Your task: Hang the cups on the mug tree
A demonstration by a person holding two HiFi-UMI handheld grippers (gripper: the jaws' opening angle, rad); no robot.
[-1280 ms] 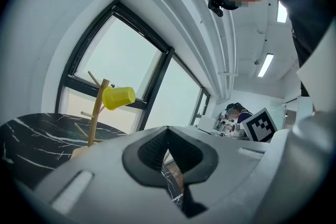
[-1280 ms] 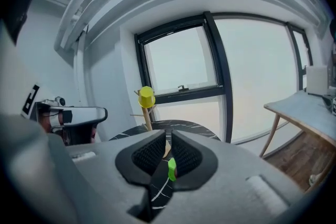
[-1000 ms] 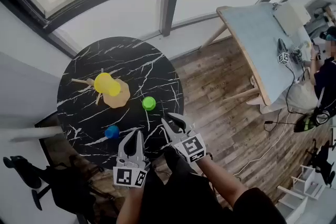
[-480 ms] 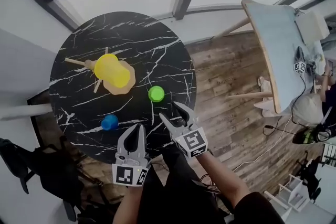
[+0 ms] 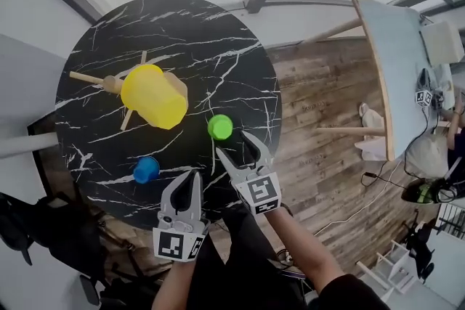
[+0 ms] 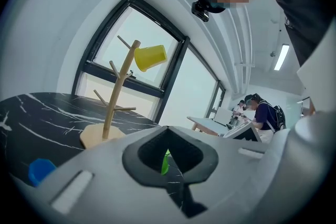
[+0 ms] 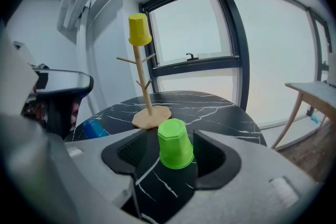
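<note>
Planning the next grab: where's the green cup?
Head view: green cup upside down on the table, right of the blue cup, near the mug tree.

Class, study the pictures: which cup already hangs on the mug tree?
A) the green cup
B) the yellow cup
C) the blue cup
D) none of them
B: the yellow cup sits on an upper peg of the mug tree, while the green cup and the blue cup stand on the table.

Yellow cup [image 5: 152, 95] hung on mug tree [image 5: 111, 84] top peg; green cup [image 5: 220, 127] inverted and blue cup [image 5: 146, 170] on tabletop [image 5: 218, 33], my side of tree.
</note>
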